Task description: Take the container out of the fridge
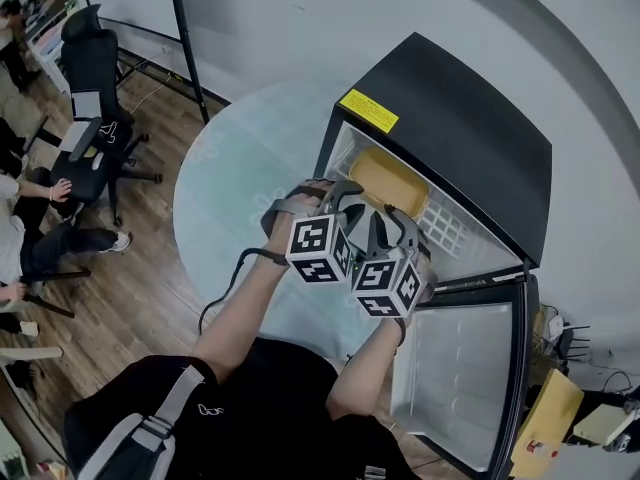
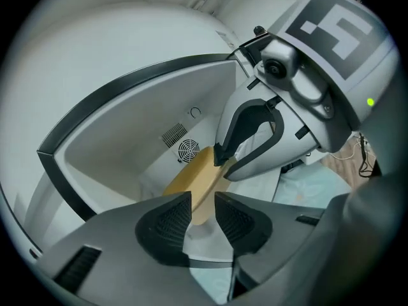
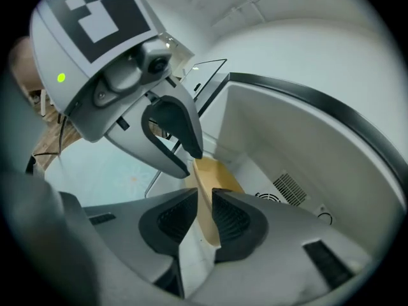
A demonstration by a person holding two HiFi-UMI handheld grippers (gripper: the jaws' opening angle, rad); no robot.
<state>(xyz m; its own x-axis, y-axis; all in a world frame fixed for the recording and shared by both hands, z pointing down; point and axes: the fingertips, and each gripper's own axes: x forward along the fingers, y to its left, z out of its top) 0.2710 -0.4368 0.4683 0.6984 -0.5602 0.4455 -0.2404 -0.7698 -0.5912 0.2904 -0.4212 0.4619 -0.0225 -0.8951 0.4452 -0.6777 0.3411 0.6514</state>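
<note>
The flat yellow container (image 1: 385, 180) lies on the wire shelf (image 1: 447, 226) inside the open black fridge (image 1: 470, 128). Both grippers reach into the fridge side by side at the container's near edge. My left gripper (image 1: 338, 196) has the container's rim (image 2: 194, 182) between its pads (image 2: 171, 220), with a gap showing on each side, so the jaws are open. My right gripper (image 1: 398, 220) also straddles the rim (image 3: 213, 174); its jaws stand apart and the rim runs close to the right pad (image 3: 233, 220). Each gripper's view shows the other gripper's finger at the rim just ahead.
The fridge door (image 1: 470, 378) hangs open at the lower right. The fridge stands by a round glass table (image 1: 235, 193). An office chair (image 1: 95, 118) and seated people are at the far left on the wooden floor. Boxes and cables lie at the lower right.
</note>
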